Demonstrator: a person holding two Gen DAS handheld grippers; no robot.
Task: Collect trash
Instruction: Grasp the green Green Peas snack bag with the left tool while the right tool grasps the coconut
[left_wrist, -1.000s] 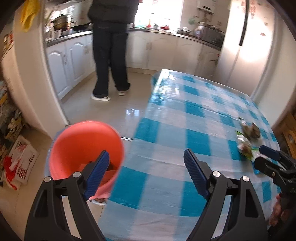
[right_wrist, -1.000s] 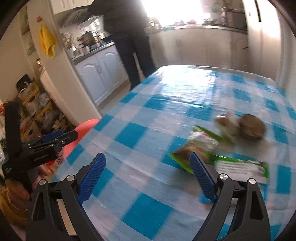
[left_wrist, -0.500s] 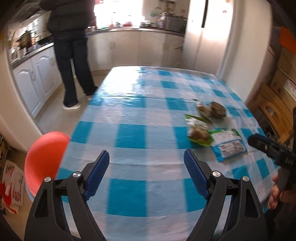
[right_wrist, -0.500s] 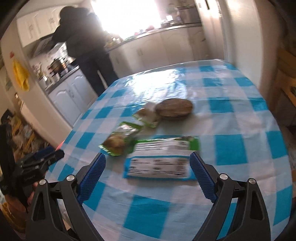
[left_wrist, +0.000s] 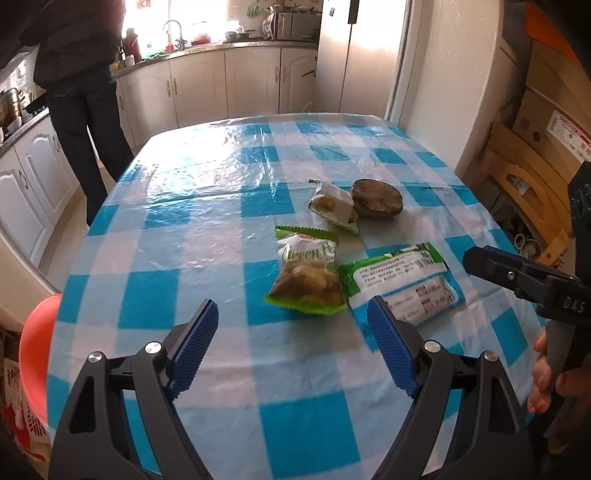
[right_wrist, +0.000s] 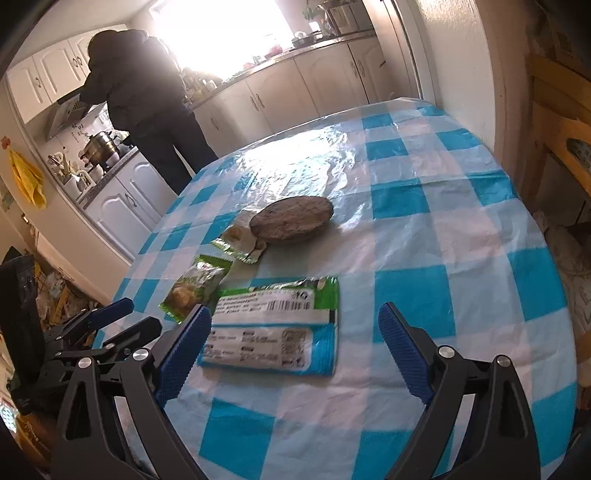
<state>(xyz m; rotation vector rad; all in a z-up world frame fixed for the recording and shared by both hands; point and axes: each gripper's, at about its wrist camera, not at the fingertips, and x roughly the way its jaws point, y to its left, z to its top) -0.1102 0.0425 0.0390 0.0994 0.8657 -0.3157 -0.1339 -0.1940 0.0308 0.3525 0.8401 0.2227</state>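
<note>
Four pieces of trash lay on the checked table, toward its right edge: a green snack bag, a flat white-and-green packet just beside it, a crumpled wrapper touching a round brown item, possibly a bun. The left gripper hung released above the near edge, jaws spread, holding nothing. The right gripper was likewise unclenched, over the flat packet. An orange bin stood off the table's left edge.

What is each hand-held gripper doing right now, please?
Left hand-held gripper: open, holding nothing.
Right hand-held gripper: open, holding nothing.
</note>
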